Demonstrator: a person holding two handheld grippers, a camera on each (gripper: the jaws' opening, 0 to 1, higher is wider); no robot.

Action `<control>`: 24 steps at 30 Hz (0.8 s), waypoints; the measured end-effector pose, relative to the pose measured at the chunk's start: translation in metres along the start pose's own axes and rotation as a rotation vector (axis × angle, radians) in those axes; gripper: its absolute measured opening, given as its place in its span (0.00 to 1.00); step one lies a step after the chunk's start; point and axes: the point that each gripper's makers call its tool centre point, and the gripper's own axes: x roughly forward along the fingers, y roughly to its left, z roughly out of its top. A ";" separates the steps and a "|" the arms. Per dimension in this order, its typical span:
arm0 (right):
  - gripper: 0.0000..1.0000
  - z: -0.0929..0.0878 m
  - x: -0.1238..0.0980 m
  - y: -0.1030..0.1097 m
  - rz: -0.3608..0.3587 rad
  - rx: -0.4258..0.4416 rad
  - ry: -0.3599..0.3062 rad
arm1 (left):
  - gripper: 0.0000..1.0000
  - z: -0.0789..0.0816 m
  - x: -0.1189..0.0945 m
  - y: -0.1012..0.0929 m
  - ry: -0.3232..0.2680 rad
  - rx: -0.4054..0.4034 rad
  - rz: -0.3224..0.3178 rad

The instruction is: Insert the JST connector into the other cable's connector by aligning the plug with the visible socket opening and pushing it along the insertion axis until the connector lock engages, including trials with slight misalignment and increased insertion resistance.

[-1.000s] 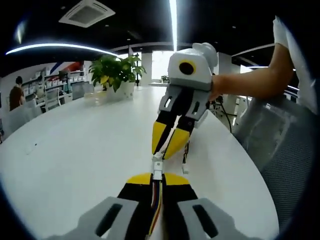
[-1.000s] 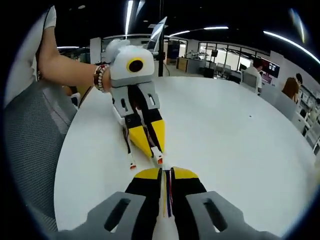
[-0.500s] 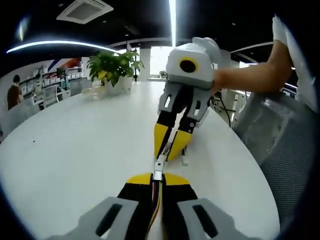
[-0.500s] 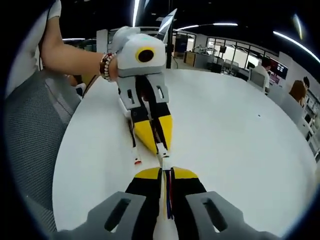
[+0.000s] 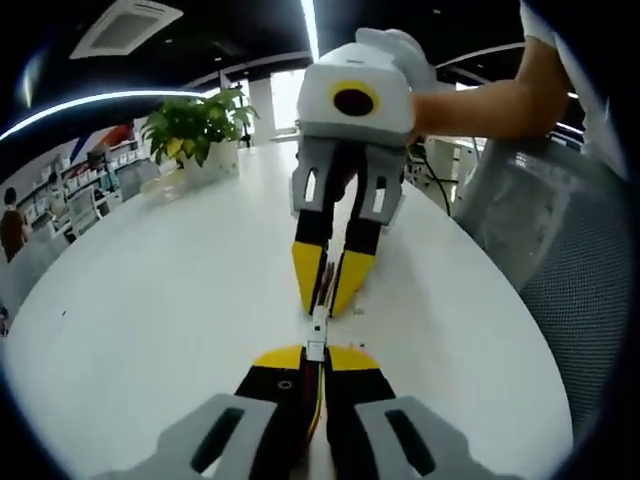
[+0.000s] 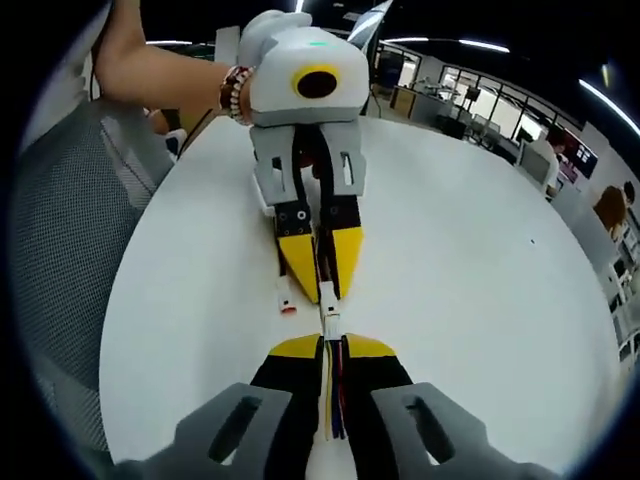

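Illumination is bright and even, supplied by ceiling strip lights. The white table shows mild glare and only soft shadows. Strong fisheye curvature bends the edges; the far office background is soft.

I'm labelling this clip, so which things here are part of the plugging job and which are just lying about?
Part of the job:
left gripper, shut on its cable
right gripper, shut on its cable
white connectors meeting between the tips

Lying about:
potted plant
mesh chair
loose cable end on the white table
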 end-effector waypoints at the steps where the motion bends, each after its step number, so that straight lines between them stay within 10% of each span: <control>1: 0.04 0.000 0.000 0.000 0.002 -0.003 0.000 | 0.00 0.000 0.000 -0.001 0.004 0.013 -0.005; 24: 0.03 0.016 -0.003 -0.003 -0.003 0.033 -0.083 | 0.00 0.008 -0.006 0.002 -0.056 0.007 0.007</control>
